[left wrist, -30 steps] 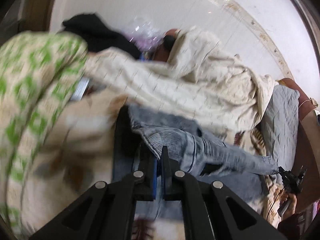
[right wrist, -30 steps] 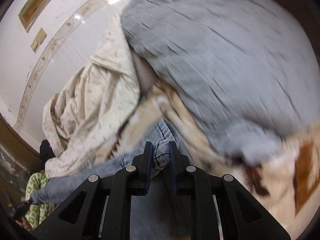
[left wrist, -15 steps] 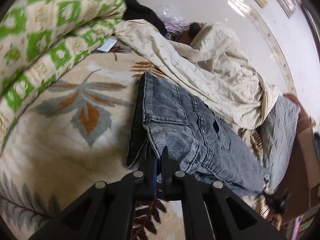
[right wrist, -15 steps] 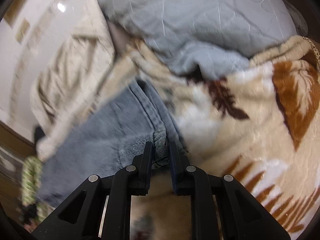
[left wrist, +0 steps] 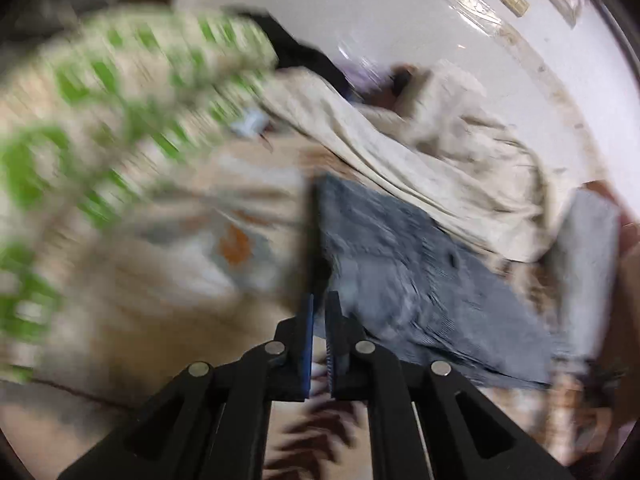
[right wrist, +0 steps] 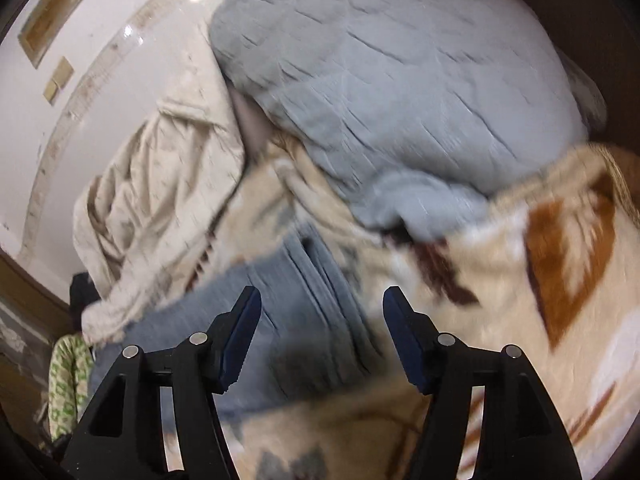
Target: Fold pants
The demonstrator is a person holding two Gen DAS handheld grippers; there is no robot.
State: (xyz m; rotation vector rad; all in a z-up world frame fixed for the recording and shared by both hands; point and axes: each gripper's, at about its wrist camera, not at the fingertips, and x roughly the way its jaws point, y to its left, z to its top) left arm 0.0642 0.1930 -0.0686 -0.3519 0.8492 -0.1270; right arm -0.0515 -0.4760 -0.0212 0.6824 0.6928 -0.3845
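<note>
The blue jeans (left wrist: 420, 280) lie flat on a cream blanket with leaf prints (left wrist: 168, 280). In the left wrist view my left gripper (left wrist: 320, 312) has its jaws nearly together at the near corner of the jeans; blur hides whether cloth is between them. In the right wrist view the jeans (right wrist: 304, 320) lie just ahead of my right gripper (right wrist: 320, 304), which is open and empty above them.
A cream sheet (left wrist: 420, 160) is heaped behind the jeans. A grey quilt (right wrist: 400, 100) lies at the far end. A green-and-cream patterned blanket (left wrist: 100, 120) is piled on the left. A white wall (left wrist: 380, 8) runs behind the bed.
My right gripper has opened and let go of the jeans, then lifted slightly. The jeans now lie flat on the blanket. The left view has swung and blurred.
</note>
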